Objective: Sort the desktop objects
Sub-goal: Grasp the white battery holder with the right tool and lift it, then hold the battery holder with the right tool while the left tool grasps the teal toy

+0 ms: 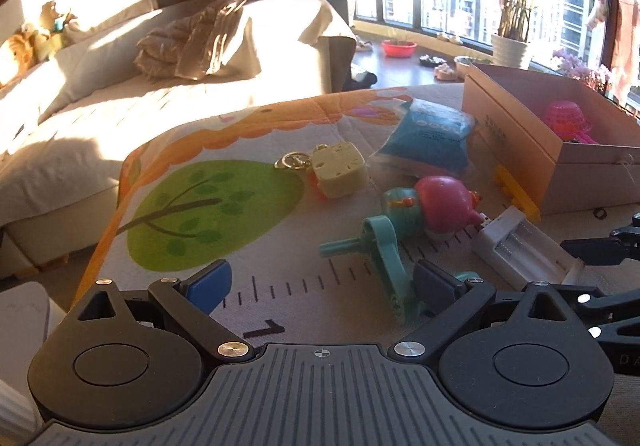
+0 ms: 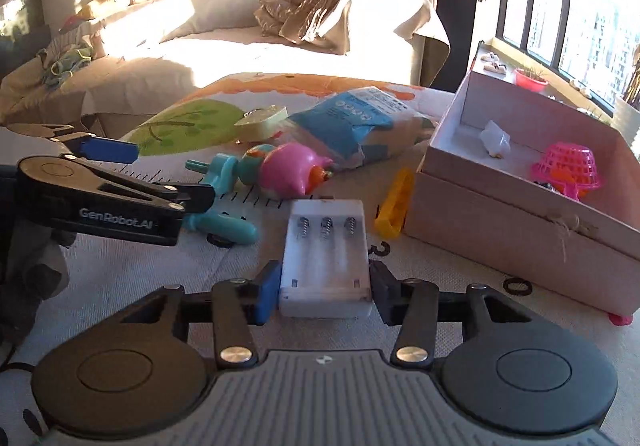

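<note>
A white battery holder (image 2: 324, 258) lies on the printed mat (image 2: 140, 270), its near end between the pads of my right gripper (image 2: 325, 294). The pads flank it closely and do not visibly squeeze it; the jaws stand open. My left gripper (image 1: 324, 284) is open wide over the mat, its right pad beside the teal handle (image 1: 384, 258) of a pink and teal toy (image 1: 440, 206). From the right wrist view, the left gripper (image 2: 160, 174) hovers at the left by that toy (image 2: 292, 170).
A pale open box (image 2: 520, 214) at the right holds a pink basket (image 2: 568, 166) and a white scrap (image 2: 496, 140). A yellow piece (image 2: 394, 206) lies against the box. A blue packet (image 1: 428, 138) and a cheese-shaped keychain (image 1: 340, 170) lie further back. A sofa stands beyond.
</note>
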